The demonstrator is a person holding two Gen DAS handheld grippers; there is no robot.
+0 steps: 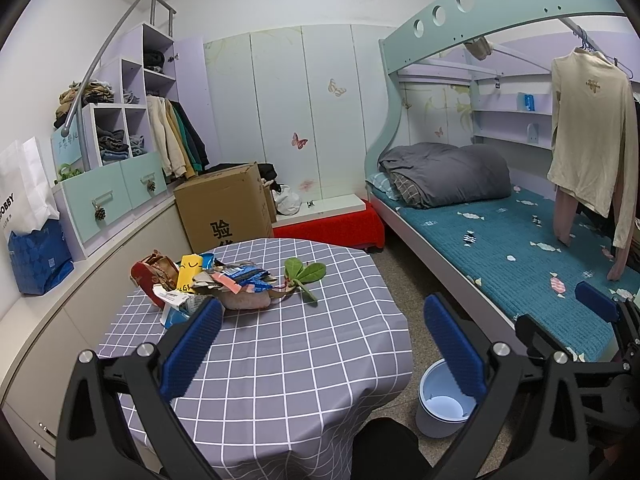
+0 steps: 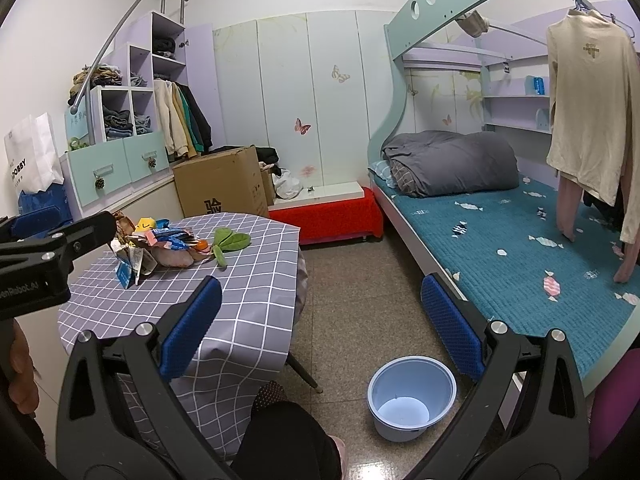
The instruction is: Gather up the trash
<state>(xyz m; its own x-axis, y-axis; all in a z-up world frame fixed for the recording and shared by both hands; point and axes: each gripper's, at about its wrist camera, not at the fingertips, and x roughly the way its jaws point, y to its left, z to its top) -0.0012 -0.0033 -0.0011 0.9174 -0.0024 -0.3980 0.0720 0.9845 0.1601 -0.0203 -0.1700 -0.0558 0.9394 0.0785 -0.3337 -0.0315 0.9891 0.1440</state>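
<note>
A pile of trash (image 1: 208,284), made of wrappers, torn paper and a yellow packet, lies on the far left of the checked tablecloth table (image 1: 280,360). Green leaves (image 1: 304,272) lie beside it. The pile also shows in the right wrist view (image 2: 160,248). A light blue bin (image 2: 412,396) stands empty on the floor right of the table; it also shows in the left wrist view (image 1: 444,404). My left gripper (image 1: 320,320) is open and empty above the table, short of the pile. My right gripper (image 2: 320,300) is open and empty over the floor, above the bin.
A bed (image 2: 520,240) with a teal cover runs along the right. A cardboard box (image 1: 228,208) and a red-covered bench (image 1: 332,224) stand behind the table. Shelves and drawers (image 1: 112,184) line the left wall. Clothes (image 1: 588,140) hang at right. My knee (image 2: 288,432) is at bottom.
</note>
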